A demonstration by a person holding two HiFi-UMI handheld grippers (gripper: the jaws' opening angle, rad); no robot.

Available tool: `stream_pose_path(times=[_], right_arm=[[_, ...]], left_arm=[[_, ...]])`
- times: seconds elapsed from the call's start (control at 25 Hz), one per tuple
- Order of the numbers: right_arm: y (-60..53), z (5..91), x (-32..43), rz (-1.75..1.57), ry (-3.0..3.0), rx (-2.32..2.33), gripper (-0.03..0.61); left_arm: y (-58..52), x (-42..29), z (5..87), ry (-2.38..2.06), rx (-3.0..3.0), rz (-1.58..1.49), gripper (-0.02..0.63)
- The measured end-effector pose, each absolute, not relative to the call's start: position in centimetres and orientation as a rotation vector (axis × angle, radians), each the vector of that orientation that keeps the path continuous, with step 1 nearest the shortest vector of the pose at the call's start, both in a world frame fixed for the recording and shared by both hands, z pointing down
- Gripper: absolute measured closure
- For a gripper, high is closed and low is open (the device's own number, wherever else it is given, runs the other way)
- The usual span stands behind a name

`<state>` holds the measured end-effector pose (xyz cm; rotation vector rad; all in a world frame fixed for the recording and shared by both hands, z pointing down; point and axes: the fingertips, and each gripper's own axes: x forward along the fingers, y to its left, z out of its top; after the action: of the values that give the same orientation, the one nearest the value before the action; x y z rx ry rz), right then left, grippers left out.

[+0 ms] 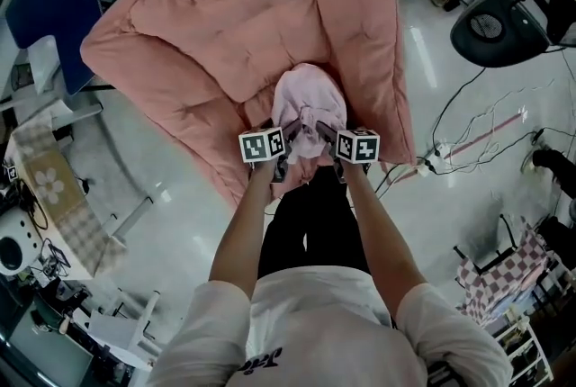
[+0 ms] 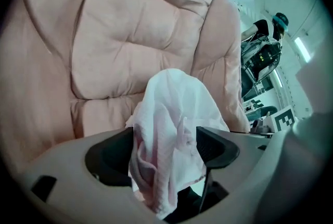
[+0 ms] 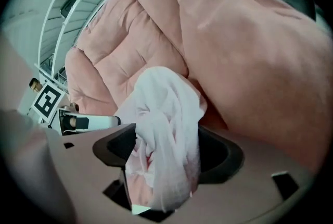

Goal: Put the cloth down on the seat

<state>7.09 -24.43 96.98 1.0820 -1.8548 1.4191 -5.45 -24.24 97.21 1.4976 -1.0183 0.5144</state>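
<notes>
Head view is showing two arms reaching forward, each holding a tool. The left tool (image 1: 283, 164) and the right tool (image 1: 335, 162) are sitting side by side, both standing wide. The pale pink cloth (image 1: 309, 104) is bunching up loosely between their jaws, at the front of the big pink seat (image 1: 216, 25).

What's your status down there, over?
Left gripper open, right gripper open. Cloth bunched loose between both pairs of jaws, at the seat's front edge. Nothing in the way.
</notes>
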Motion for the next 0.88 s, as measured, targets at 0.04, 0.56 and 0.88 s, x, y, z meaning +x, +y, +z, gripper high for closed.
stream_pose_path(times=[0.04, 0.56, 0.88], right_arm=[[-24.2, 96.3, 7.3, 1.408, -1.856, 1.096, 0.232], [-21.4, 84.0, 7.6, 1.236, -2.024, 1.291, 0.232], [-22.7, 72.8, 6.8, 0.92, -2.205, 1.354, 0.233]], left_arm=[[-23.9, -5.6, 96.6, -1.023, 1.5, 0.511, 0.249], [-19.2, -6.3, 84.9, -1.127, 1.553, 0.323, 0.247], [-21.7, -7.3, 72.6, -1.296, 1.909, 0.344, 0.247]])
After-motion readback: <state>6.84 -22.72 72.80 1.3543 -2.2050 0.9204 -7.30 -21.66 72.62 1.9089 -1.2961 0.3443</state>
